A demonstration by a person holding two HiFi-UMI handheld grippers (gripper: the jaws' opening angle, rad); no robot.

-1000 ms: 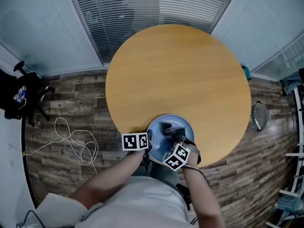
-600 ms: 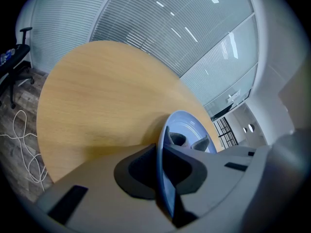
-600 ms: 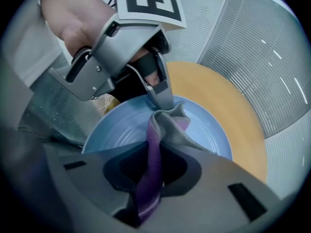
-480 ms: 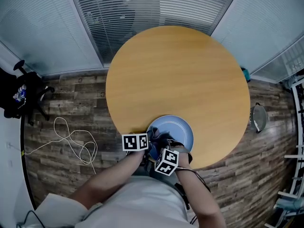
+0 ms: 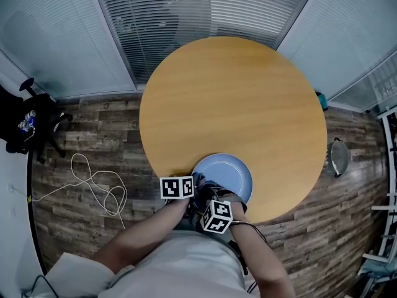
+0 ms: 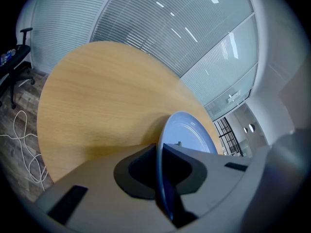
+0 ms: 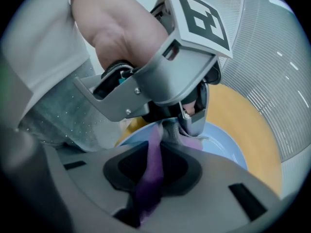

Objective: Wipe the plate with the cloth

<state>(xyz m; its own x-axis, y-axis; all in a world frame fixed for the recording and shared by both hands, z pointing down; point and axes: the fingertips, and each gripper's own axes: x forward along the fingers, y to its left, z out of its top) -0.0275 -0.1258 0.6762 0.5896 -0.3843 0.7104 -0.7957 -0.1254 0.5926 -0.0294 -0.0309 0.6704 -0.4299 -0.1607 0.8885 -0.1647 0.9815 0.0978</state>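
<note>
Two tools are at work. The left tool (image 6: 163,152) clenches the rim of the one blue plate (image 6: 188,132). The right tool (image 7: 156,152) grips the one purple cloth (image 7: 148,188) over the plate's near side. The plate sits at the near edge of the single round desk (image 5: 236,98).

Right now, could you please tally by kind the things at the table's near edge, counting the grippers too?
Plates: 1, the blue plate, its rim clamped in the left gripper.
Cloths: 1, the purple cloth, clamped in the right gripper.
Grippers: 2, left and right.
Total: 4.
</note>
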